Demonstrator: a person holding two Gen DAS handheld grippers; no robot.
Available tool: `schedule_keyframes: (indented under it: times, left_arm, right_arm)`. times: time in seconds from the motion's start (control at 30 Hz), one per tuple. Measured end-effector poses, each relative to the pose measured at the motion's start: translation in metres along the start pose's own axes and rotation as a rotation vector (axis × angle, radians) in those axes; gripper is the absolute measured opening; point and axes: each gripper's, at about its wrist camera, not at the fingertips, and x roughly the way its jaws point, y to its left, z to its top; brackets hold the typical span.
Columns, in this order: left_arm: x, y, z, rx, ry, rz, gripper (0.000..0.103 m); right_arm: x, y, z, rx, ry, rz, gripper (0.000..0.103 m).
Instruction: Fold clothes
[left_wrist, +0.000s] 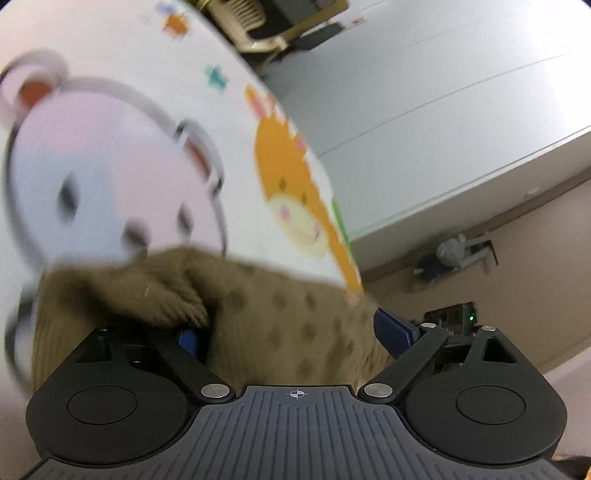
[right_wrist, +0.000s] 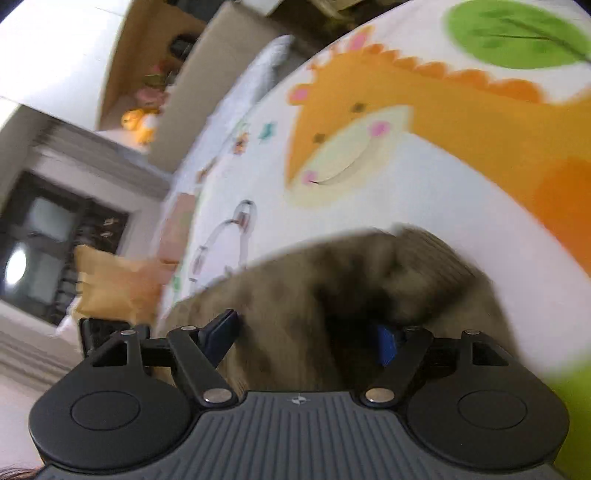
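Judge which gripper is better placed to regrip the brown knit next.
Left, marginally: the left gripper has the brown knit between open jaws in sharper view. The right gripper looks similar, but blurred.

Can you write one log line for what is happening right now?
step: fold clothes | brown knitted garment on animal-print mat | left hand-held gripper open | right hand-held gripper open

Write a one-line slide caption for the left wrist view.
Left gripper, jaws open, over a brown knitted garment lying on a cartoon-animal play mat.
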Motion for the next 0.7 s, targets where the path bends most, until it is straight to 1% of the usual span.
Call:
schedule_keyframes:
  times: [0.03, 0.1, 0.17, 0.2, 0.27, 0.3, 0.33, 0.37, 0.4, 0.47, 0.5, 0.53, 0.57, 0.63, 0.67, 0.7]
  left_arm:
    - [0.003, -0.002, 0.011, 0.017, -0.012, 0.004, 0.094]
    - [0.011, -0.008, 0.035, 0.064, -0.046, 0.045, 0.093]
    - [0.015, -0.015, 0.056, 0.115, -0.103, 0.081, 0.091]
    - [0.016, -0.018, 0.065, 0.132, -0.132, 0.082, 0.091]
    - [0.013, -0.023, 0.079, 0.173, -0.187, 0.107, 0.09]
    - [0.012, -0.025, 0.082, 0.204, -0.199, 0.161, 0.09]
    - [0.01, -0.027, 0.085, 0.236, -0.211, 0.215, 0.09]
    - [0.01, -0.028, 0.085, 0.273, -0.209, 0.29, 0.09]
    - [0.009, -0.028, 0.083, 0.308, -0.203, 0.366, 0.09]
    - [0.004, -0.032, 0.075, 0.382, -0.205, 0.486, 0.09]
    - [-0.003, -0.036, 0.07, 0.405, -0.217, 0.497, 0.09]
    - [-0.009, -0.041, 0.066, 0.428, -0.229, 0.506, 0.091]
    - [-0.016, -0.046, 0.064, 0.439, -0.245, 0.472, 0.093]
    - [-0.02, -0.06, 0.064, 0.461, -0.274, 0.368, 0.094]
    - [-0.018, -0.065, 0.065, 0.471, -0.285, 0.32, 0.094]
    - [-0.01, -0.068, 0.067, 0.476, -0.277, 0.277, 0.094]
  right_arm:
    - [0.008, 0.004, 0.01, -0.013, -0.006, 0.011, 0.077]
    - [0.022, 0.013, 0.025, -0.054, -0.033, 0.004, 0.077]
    - [0.031, 0.026, 0.039, -0.134, -0.1, -0.03, 0.072]
    - [0.033, 0.033, 0.046, -0.176, -0.142, -0.045, 0.071]
    - [0.031, 0.043, 0.059, -0.244, -0.215, -0.071, 0.07]
    - [0.032, 0.047, 0.063, -0.281, -0.236, -0.104, 0.07]
    - [0.032, 0.051, 0.067, -0.32, -0.252, -0.144, 0.07]
    - [0.034, 0.056, 0.067, -0.371, -0.262, -0.217, 0.07]
    - [0.035, 0.061, 0.066, -0.427, -0.269, -0.304, 0.07]
    - [0.035, 0.068, 0.058, -0.543, -0.298, -0.476, 0.07]
    - [0.033, 0.071, 0.052, -0.598, -0.321, -0.549, 0.07]
    - [0.03, 0.074, 0.048, -0.631, -0.341, -0.577, 0.071]
    - [0.025, 0.078, 0.045, -0.641, -0.357, -0.563, 0.071]
    - [0.018, 0.086, 0.043, -0.646, -0.383, -0.504, 0.071]
    - [0.023, 0.092, 0.046, -0.649, -0.387, -0.471, 0.071]
    - [0.032, 0.098, 0.048, -0.656, -0.381, -0.431, 0.071]
